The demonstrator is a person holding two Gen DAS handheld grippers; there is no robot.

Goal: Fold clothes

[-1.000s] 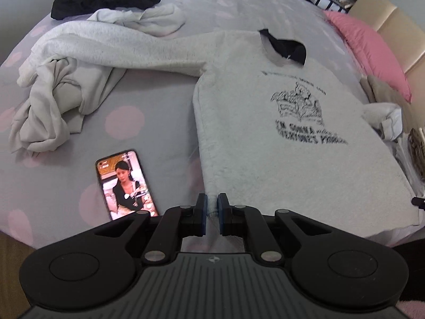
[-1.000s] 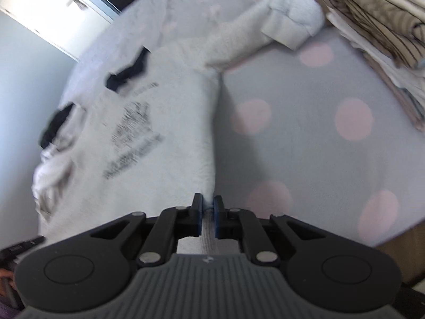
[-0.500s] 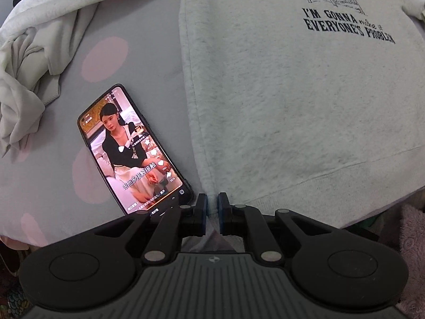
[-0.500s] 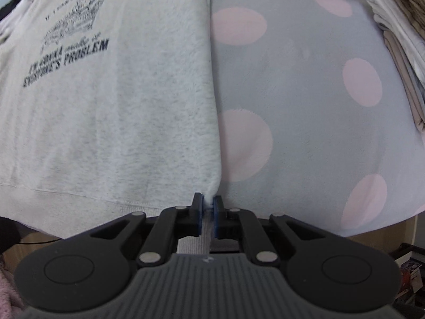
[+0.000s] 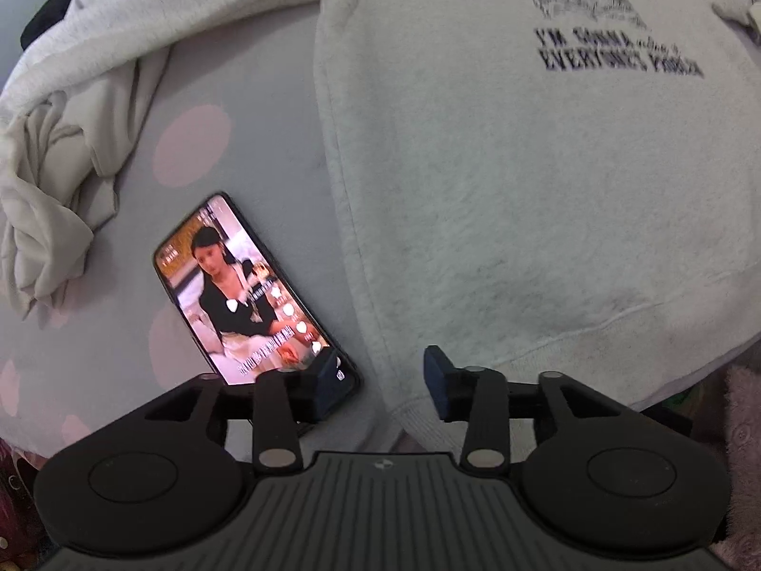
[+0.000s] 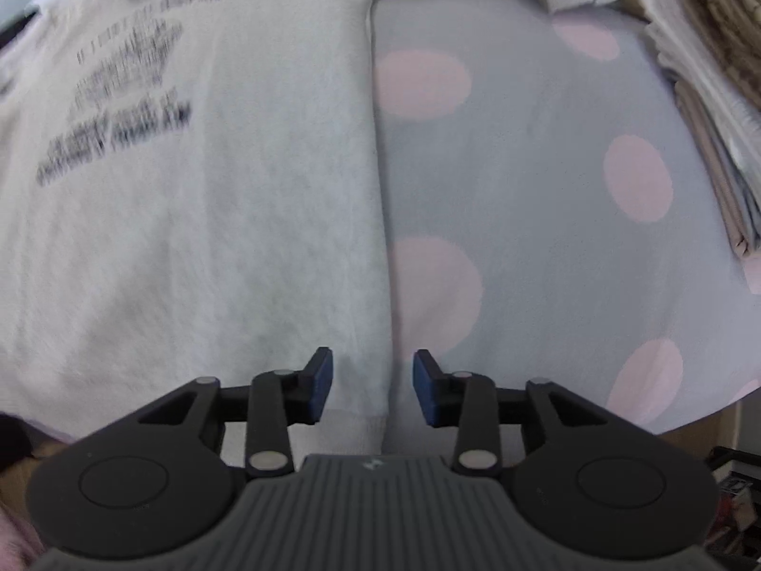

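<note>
Grey sweatshirt (image 5: 523,181) spread flat, print up, on the dotted bedsheet (image 6: 547,181), filling each frame's centre; left gripper (image 5: 380,376) and right gripper (image 6: 372,388), jaws opening, release its hem corners, apparently readying a fold.

We note the sweatshirt (image 5: 499,181) as pale heather grey with a dark navy-black print: a line drawing above block lettering, and a black patch at its neck in the right wrist view. The bed sheet (image 6: 537,181) is light grey-lilac with large soft pink dots. The phone (image 5: 252,295) has a black frame and a bright screen in pink, cream and black tones. The crumpled garment (image 5: 57,152) is off-white to light grey. The folded stack (image 6: 708,95) shows beige, white and brown stripes. Both grippers are black with grey ribbed bodies; we see blue pads on the fingers (image 6: 319,383).
</note>
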